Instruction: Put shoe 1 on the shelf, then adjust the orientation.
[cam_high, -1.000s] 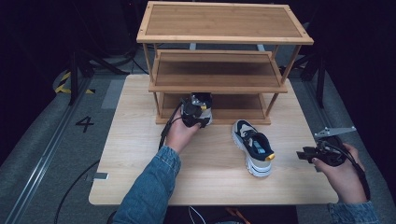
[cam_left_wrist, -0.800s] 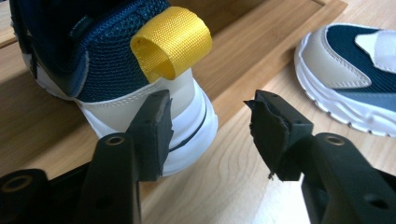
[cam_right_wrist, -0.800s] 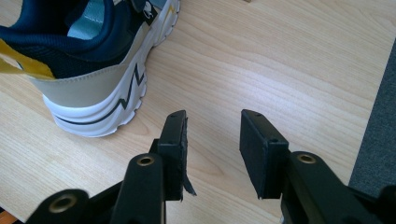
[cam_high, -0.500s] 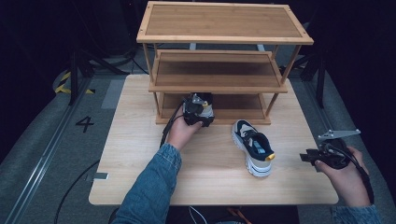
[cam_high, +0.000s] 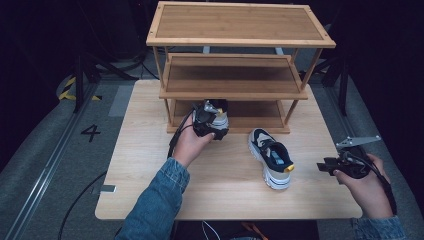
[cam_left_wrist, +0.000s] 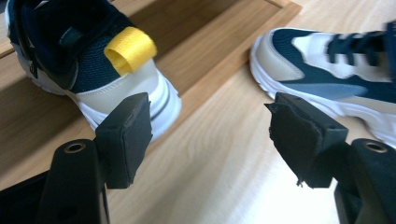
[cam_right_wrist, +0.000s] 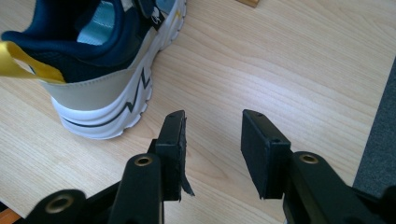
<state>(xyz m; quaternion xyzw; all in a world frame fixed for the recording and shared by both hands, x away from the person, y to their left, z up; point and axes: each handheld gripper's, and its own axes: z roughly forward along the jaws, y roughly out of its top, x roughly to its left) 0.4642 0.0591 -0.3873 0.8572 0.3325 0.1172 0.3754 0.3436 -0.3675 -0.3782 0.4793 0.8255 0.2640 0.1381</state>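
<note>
A navy, white and beige sneaker with a yellow heel tab (cam_left_wrist: 93, 70) stands on the bottom shelf (cam_left_wrist: 196, 32) of the wooden rack (cam_high: 240, 25). My left gripper (cam_left_wrist: 210, 135) hovers just behind its heel. Its jaws have just been opening and stand wide with only table wood between them. In the high view the left gripper (cam_high: 207, 120) sits at the shelf's front edge by that sneaker (cam_high: 220, 117). The matching sneaker (cam_high: 272, 157) lies on the table. My right gripper (cam_right_wrist: 212, 135) is open and empty, to the right of this sneaker's heel (cam_right_wrist: 102, 70).
The rack has three shelves and stands at the back of the light wooden table (cam_high: 150, 165). The table's right edge meets grey floor (cam_right_wrist: 378, 140) close to the right gripper (cam_high: 325, 166). A cable trails from the left hand over the table's front.
The left gripper has lifted a little behind the shelved sneaker. The right hand and the sneaker on the table have kept their places.
</note>
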